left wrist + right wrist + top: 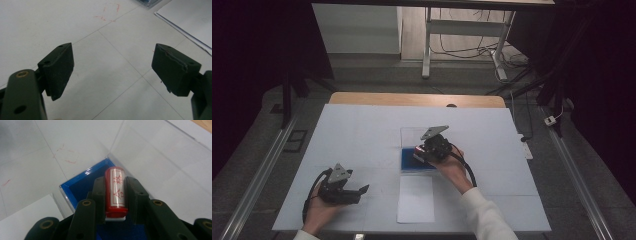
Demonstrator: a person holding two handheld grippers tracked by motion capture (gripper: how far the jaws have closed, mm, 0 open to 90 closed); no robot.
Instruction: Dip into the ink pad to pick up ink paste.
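The right hand reaches forward over the middle of the tabletop, forearm in a white sleeve angling in from the near edge. Its gripper tilts down and away from the person, the grey plate on top tipped up. In the right gripper view this gripper is clenched on a red stamp: the cylinder sits lengthwise between the two jaws, pressed on both sides, its white label with red characters facing the camera. Just below and beyond the jaws lies a blue tray with clear walls; the stamp's far end hangs over the tray's far corner. Whether the stamp touches the tray's floor cannot be told, since the jaws and the stamp itself cover that spot. The tray's near part is cut off behind the gripper's body.

The left hand rests low near the front edge, well to the left of the right gripper, wrist partly cut off by the frame. Its gripper lies nearly level, pointing toward the right hand. In the left gripper view it stands released, jaws wide apart with bare tabletop between them. Ahead of it lie faint red marks and, at the far right, a white sheet and a cut-off corner of the tray.
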